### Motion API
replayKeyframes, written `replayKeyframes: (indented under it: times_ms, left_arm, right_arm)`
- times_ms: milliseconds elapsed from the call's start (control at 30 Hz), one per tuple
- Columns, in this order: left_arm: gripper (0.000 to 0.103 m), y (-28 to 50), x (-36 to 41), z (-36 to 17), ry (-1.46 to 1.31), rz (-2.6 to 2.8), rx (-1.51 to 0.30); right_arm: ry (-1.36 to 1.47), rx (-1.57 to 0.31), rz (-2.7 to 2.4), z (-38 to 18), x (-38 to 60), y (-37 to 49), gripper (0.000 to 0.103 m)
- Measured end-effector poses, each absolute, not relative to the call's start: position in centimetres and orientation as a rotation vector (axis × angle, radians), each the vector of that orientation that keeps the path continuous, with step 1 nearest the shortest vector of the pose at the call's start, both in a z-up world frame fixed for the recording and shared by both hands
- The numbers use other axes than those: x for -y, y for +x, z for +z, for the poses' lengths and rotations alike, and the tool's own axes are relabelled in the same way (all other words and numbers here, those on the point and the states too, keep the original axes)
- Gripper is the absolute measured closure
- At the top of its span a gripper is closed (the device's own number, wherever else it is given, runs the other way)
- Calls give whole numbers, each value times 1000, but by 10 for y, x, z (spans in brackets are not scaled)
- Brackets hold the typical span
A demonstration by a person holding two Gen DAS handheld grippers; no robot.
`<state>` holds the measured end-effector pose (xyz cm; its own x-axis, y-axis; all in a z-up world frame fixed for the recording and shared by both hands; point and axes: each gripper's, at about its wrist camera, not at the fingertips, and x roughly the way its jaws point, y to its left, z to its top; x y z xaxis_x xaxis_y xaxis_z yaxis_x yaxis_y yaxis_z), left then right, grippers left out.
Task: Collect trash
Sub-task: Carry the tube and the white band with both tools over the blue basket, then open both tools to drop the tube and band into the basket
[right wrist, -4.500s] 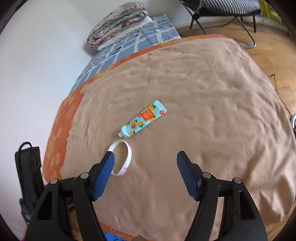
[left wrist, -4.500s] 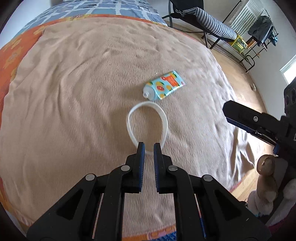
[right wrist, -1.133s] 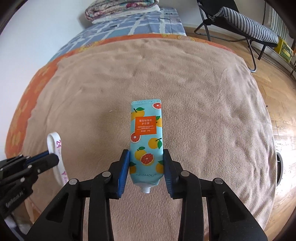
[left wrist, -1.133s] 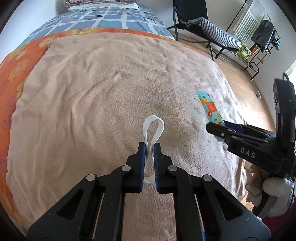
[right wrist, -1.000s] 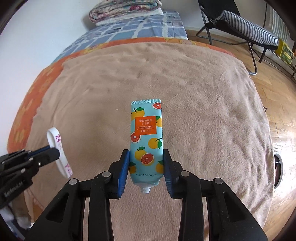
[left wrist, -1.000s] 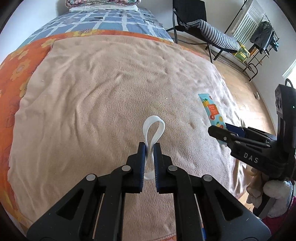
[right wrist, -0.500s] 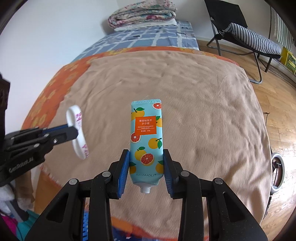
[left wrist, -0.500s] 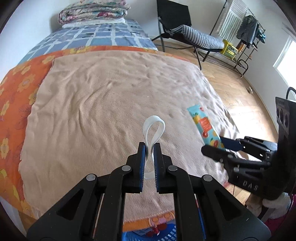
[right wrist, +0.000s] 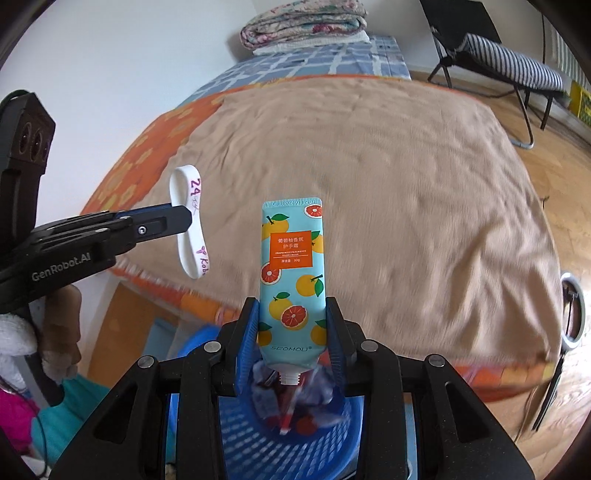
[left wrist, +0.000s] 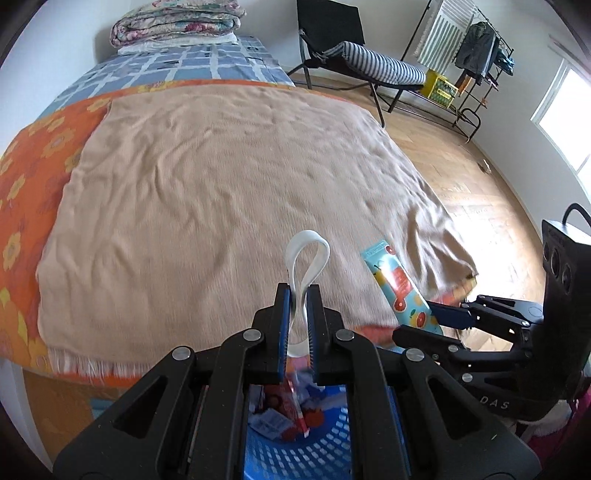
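Note:
My left gripper (left wrist: 298, 290) is shut on a white silicone wristband (left wrist: 308, 254), squeezed into a loop that sticks up past the fingertips; in the right wrist view the wristband (right wrist: 190, 225) shows purple lettering. My right gripper (right wrist: 291, 306) is shut on a turquoise hand-cream tube (right wrist: 291, 266) printed with oranges and grapefruit, nozzle toward the camera. The tube (left wrist: 397, 284) also appears at the right of the left wrist view. Both grippers hang over the foot edge of the bed, above a blue plastic basket (right wrist: 240, 443) holding wrappers.
A tan blanket (left wrist: 221, 177) covers the bed over an orange flowered sheet (left wrist: 33, 166). A folded quilt (left wrist: 173, 22) lies at the head. A black striped chair (left wrist: 354, 55) and a clothes rack (left wrist: 472, 40) stand on the wooden floor at right. A plush toy (right wrist: 59, 332) sits left of the basket.
Both grippers have pulled back from over the blanket to the bed's foot edge, each keeping its item. The blue basket has come into view beneath them.

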<state>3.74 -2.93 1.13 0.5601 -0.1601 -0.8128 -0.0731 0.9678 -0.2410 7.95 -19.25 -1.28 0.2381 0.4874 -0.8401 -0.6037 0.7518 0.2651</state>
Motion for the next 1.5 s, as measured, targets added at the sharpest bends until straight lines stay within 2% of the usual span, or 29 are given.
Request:
replayKeyframes:
  times_ms: [400,867,1500]
  left_arm:
    - [96,-23,51,-32,-282,-77,-1058]
    - [96,-55,60,-77,-304,-71,-1153]
    - [96,-61,64,-92,-280,-37,-1208]
  right_arm:
    - [-133,-1171,757,-39,215,28,70]
    - [-207,-1229,772,-66,211,-8,70]
    - [-244,-1268,739,-83,206,-14,70]
